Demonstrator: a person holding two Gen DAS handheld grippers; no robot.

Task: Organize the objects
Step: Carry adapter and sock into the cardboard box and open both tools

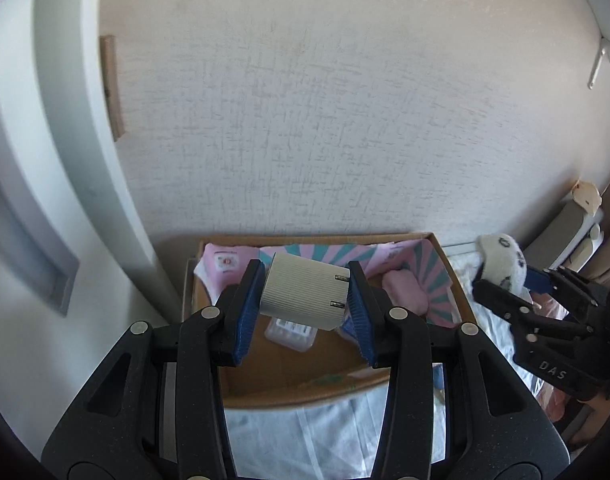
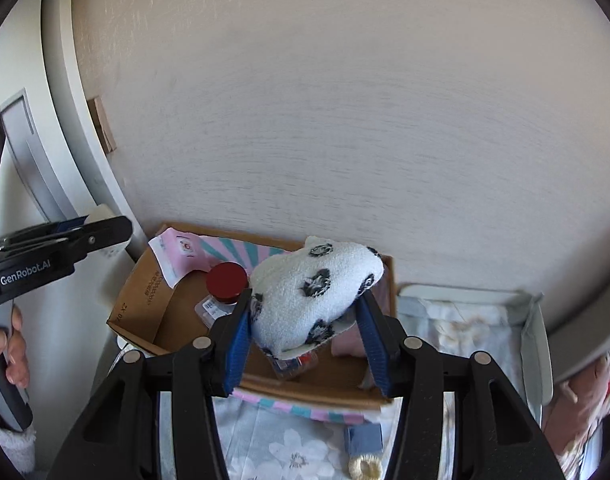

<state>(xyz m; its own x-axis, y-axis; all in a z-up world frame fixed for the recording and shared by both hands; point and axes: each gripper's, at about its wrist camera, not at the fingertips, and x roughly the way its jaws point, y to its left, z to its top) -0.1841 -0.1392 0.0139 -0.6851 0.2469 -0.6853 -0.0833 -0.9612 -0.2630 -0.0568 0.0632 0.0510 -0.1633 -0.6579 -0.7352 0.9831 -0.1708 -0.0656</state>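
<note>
Now we lower our left gripper (image 1: 307, 300), pinching the ribbed silver charger block (image 1: 305, 294), gently into the brown cardboard box (image 1: 461, 300) while our right gripper (image 2: 305, 334) clamps the spotted white fluffy slipper (image 2: 313, 292)

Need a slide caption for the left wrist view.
Left claw grips a ribbed white charger above an open cardboard box.

Ribbed silver charger (image 1: 305, 294), two prongs facing right, tilted, pinched between blue pads above cardboard box (image 1: 209, 364). White spotted sock (image 2: 315, 298), bunched, clamped between blue pads over same box. Inside box: red-lidded jar (image 2: 226, 282), clear plastic case (image 1: 291, 333), pink bundle (image 1: 405, 294), pink-teal striped paper (image 1: 325, 254).
</note>
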